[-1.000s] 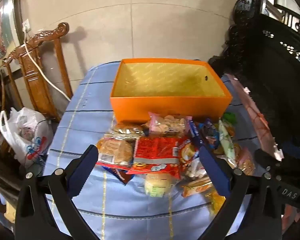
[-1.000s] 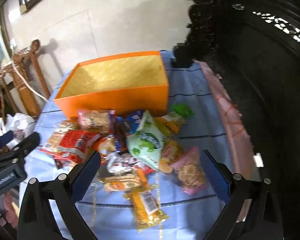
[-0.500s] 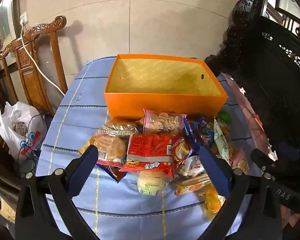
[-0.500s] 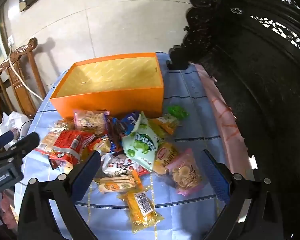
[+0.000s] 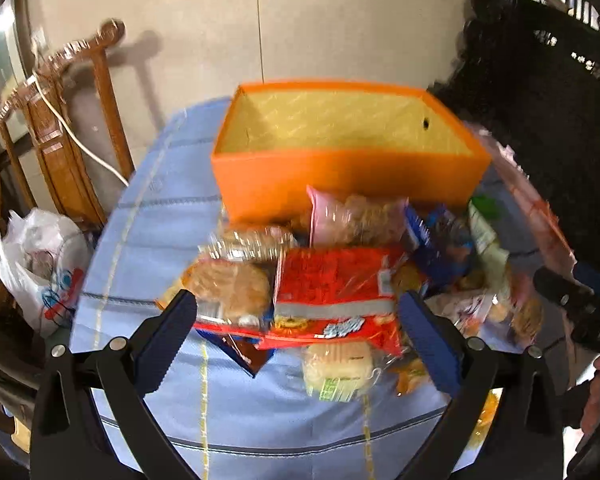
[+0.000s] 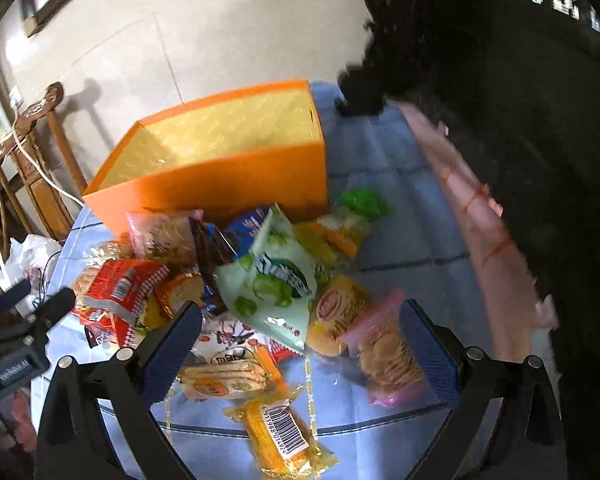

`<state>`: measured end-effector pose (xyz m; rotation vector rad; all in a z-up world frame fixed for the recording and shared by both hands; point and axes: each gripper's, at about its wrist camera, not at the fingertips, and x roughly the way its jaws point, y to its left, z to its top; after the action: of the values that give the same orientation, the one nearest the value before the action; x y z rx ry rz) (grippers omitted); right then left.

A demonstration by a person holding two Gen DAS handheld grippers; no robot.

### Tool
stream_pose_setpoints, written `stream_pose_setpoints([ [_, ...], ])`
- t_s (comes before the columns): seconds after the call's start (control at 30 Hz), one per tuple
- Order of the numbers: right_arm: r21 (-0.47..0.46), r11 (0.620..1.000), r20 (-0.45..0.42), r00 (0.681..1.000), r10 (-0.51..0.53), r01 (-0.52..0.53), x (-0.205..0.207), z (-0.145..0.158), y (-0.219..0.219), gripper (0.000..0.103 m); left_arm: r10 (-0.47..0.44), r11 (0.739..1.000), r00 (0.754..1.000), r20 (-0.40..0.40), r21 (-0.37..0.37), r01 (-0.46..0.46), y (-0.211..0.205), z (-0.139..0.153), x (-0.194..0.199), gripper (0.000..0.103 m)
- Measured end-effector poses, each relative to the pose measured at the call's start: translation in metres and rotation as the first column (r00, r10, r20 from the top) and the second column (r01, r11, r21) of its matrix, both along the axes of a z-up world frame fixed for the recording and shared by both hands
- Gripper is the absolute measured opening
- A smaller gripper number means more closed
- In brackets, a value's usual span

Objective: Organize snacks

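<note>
Blurry at the edges in both views, so small print on the packs hard to read. Dark carved furniture (image 6: 520,100) on the right side, too dark to make out well. Under the top packs, more snacks half hidden, kinds hard to tell. Snack pile (image 5: 340,280) heaped on the blue striped tablecloth (image 5: 160,220), just in front of the orange box (image 5: 340,184). Box open on top, yellow inside, nothing in it. On top of the pile, a big red packet (image 5: 332,292) with a round biscuit pack (image 5: 228,288) touching its left side and a pink cookie bag (image 5: 352,216) leaning near the box wall. Nearer, a pale bun in clear wrap (image 5: 338,364). In the right view, a light green chip bag (image 6: 276,280), a pink cracker pack (image 6: 384,352) and a yellow bar with a barcode (image 6: 280,432) at the near edge. Left gripper (image 5: 298,336) spread wide above the red packet, holding nothing. Right gripper (image 6: 300,344) spread wide too, holding nothing. White plastic bag (image 5: 36,264) beside a wooden chair (image 5: 60,140), off to the left.
</note>
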<state>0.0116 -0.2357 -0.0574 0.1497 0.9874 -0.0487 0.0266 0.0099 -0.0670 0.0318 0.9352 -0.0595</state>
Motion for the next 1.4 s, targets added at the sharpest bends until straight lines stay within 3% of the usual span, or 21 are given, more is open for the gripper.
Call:
stream_pose_setpoints([
  [0.2,-0.035,0.999,0.026,0.999,0.027,-0.026,0.006,0.009,0.007,0.099,0.035,0.997,0.998,-0.058,-0.064,-0.039,0.011,-0.013,0.008,0.099],
  [0.33,-0.062,0.996,0.046,0.997,0.060,-0.057,0.006,0.018,0.014,0.099,0.035,0.999,0.999,-0.029,-0.037,-0.036,0.009,-0.007,0.006,0.099],
  [0.63,-0.106,0.992,0.051,0.997,0.066,-0.060,0.001,0.021,0.020,0.099,0.009,0.998,1.000,-0.016,-0.059,-0.009,0.002,0.007,0.000,0.099],
  [1.0,-0.104,0.993,0.054,0.997,0.060,-0.054,-0.003,0.021,0.018,0.099,-0.010,1.000,1.000,-0.008,-0.013,0.010,-0.004,0.013,-0.002,0.099],
  [1.27,-0.083,0.995,0.069,0.996,0.054,-0.048,-0.004,0.021,0.017,0.099,-0.007,0.998,1.000,-0.029,-0.063,0.005,-0.002,0.010,0.000,0.099],
  [1.4,-0.093,0.994,0.078,0.995,0.067,-0.059,-0.004,0.022,0.018,0.099,-0.005,1.000,1.000,-0.009,-0.019,0.005,-0.004,0.011,-0.001,0.099],
])
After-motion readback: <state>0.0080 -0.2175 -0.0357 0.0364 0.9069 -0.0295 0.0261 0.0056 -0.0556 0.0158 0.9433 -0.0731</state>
